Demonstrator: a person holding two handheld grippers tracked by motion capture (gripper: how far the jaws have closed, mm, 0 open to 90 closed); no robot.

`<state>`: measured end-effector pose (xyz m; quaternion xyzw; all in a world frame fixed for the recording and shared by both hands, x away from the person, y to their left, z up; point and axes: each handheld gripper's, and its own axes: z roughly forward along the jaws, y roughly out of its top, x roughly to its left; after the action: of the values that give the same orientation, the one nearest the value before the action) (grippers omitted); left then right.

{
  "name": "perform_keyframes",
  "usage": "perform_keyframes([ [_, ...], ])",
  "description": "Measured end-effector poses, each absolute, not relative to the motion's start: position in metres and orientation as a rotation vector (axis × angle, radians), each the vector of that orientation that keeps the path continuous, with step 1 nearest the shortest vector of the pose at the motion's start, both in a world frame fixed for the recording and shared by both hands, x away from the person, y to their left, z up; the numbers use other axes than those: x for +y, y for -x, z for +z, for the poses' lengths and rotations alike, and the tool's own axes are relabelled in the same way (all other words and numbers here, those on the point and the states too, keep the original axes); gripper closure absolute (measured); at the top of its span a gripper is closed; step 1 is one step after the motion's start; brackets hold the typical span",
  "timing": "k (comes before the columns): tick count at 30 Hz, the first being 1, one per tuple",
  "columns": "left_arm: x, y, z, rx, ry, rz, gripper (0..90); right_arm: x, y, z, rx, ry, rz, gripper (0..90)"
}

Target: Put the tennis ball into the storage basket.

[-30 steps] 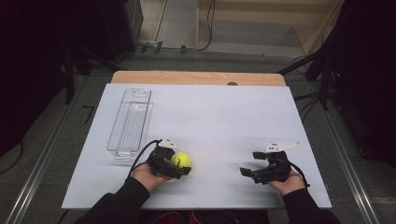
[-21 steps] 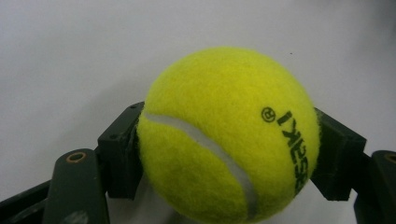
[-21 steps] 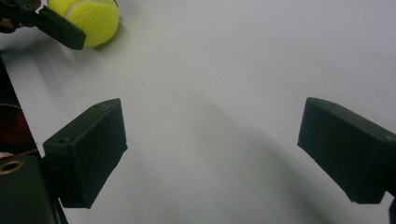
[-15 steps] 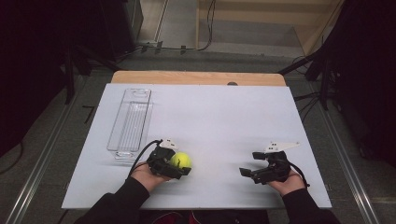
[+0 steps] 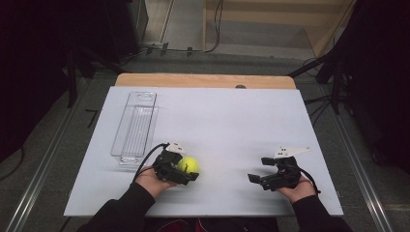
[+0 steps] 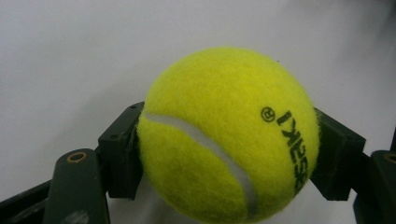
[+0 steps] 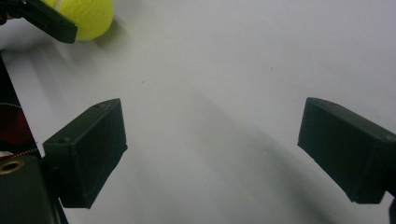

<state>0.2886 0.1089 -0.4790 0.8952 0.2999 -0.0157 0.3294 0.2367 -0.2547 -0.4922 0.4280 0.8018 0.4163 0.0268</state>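
Observation:
A yellow tennis ball (image 5: 188, 165) sits near the front left of the white table top (image 5: 227, 125), clamped by my left gripper (image 5: 186, 170). In the left gripper view both black pads (image 6: 122, 154) press on the sides of the ball (image 6: 229, 135), so that gripper (image 6: 229, 158) is shut on it. My right gripper (image 5: 261, 170) rests in a hand at the front right, pointing left across the table, well apart from the ball. Its jaws stand wide in the right gripper view (image 7: 212, 154) with bare table between them; the ball (image 7: 88, 16) lies at the top left corner there.
A long clear plastic tray (image 5: 134, 126) lies lengthwise on the table's left side, just beyond my left hand. A wooden strip (image 5: 203, 80) borders the far edge. Dark floor, cables and metal rails surround the table.

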Motion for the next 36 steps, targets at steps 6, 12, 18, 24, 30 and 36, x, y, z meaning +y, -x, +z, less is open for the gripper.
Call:
perform_keyframes([
  [6,0.107,-0.289,-0.47,0.781,-2.338,-0.038,26.1,-0.254,-0.237,-0.492,2.48,-1.32,1.287,6.1],
  [12,0.108,-0.292,-0.457,0.773,-2.322,-0.035,26.1,-0.255,-0.237,-0.492,2.478,-1.32,1.288,6.1],
  [18,0.108,-0.294,-0.442,0.762,-2.321,-0.049,26.1,-0.255,-0.237,-0.492,2.476,-1.324,1.29,6.1],
  [24,0.106,-0.296,-0.43,0.746,-2.322,-0.057,26.2,-0.255,-0.237,-0.492,2.473,-1.323,1.29,6.1],
  [30,0.103,-0.302,-0.421,0.746,-2.318,-0.057,26.3,-0.255,-0.237,-0.492,2.471,-1.324,1.291,6.1],
  [36,0.102,-0.309,-0.414,0.745,-2.324,-0.059,26.3,-0.255,-0.237,-0.492,2.471,-1.326,1.293,6.1],
])
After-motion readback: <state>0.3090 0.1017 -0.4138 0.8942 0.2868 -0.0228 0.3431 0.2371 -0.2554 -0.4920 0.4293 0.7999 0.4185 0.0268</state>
